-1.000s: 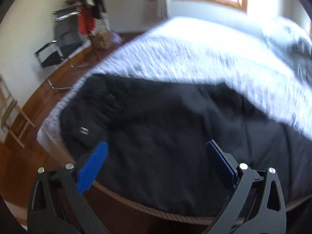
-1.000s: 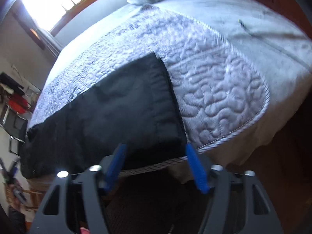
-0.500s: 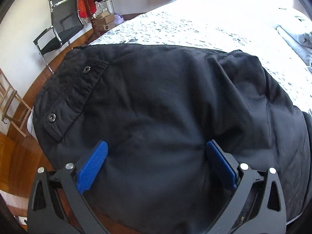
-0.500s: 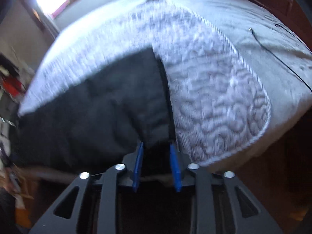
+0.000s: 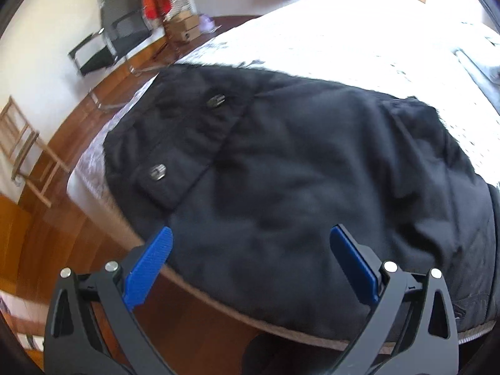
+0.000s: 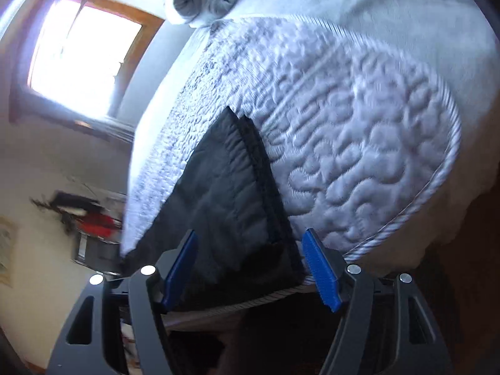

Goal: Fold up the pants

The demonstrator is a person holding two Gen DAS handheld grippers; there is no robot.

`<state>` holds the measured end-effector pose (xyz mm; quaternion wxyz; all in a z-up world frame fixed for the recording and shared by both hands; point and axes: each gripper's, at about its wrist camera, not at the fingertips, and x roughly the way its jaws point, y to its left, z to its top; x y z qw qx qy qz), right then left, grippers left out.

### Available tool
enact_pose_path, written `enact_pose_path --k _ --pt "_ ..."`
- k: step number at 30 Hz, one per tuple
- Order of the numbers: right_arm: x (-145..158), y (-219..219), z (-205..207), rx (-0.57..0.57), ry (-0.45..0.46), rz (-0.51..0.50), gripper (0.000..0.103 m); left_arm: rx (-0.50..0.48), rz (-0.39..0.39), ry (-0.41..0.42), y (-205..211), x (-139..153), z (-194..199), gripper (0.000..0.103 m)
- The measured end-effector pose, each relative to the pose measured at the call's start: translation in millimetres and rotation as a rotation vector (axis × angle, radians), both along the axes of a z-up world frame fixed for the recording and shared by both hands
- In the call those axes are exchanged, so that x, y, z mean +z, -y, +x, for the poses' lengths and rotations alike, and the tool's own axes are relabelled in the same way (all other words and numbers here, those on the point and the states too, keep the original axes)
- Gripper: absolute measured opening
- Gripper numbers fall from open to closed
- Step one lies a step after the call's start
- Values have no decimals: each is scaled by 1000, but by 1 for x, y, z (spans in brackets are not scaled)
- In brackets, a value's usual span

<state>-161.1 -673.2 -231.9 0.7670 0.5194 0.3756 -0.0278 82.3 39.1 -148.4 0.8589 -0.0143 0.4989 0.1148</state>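
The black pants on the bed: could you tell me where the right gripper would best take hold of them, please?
Probably the stitched leg hem, at the corner nearest the mattress edge. It overhangs slightly there, so the open right gripper can slide in from the bedside.

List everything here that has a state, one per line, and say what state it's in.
Pants: lying spread on the bed, not yet folded over.
Pants hem: flat near the bed edge, between the right tool's open fingers, not pinched.
Waistband snaps: both visible, facing up.
Left tool: open, holding nothing.
Right tool: open; its jaws have just been opening.
Quilt: spread flat on the bed.
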Motion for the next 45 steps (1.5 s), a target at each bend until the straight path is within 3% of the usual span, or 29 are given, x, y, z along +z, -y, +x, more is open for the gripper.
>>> enact_pose_path --k 3,10,15,17,20,23,26,30,34,36,38,40,42,45 --pt "-12 -9 7 33 -21 43 67 33 -13 -8 -13 -2 1 100" --pt "-17 -24 19 55 -7 71 66 7 7 -17 -12 -7 7 101" --pt "-7 -28 42 53 14 42 39 15 -45 -15 -20 -14 10 101" --pt "10 -28 57 61 42 34 25 31 -71 1 -24 -15 11 101" --pt "53 -27 85 96 58 -50 12 61 -81 12 -20 -18 13 101" --pt "94 -20 104 123 76 -139 8 44 -84 0 -11 -22 23 101" --pt "110 -2 108 117 37 -189 8 38 -95 -5 14 -26 36 101" --pt "99 26 89 33 -37 -200 8 -28 -118 -6 58 -30 56 101" --pt "53 54 67 -33 -153 -170 11 -77 -108 -28 95 -31 68 101" --pt "41 58 58 -61 -169 -168 30 -71 -111 -28 95 -29 68 101" --pt "43 63 45 -110 -176 -206 58 -95 -139 -34 88 -25 64 100" --pt "46 67 28 -164 -170 -217 72 -113 -158 -22 78 -16 59 100" --pt "48 67 10 -234 -183 -219 75 -107 -144 4 63 -5 48 100" --pt "53 51 -8 -248 -65 -147 67 -97 -120 21 44 10 40 100"
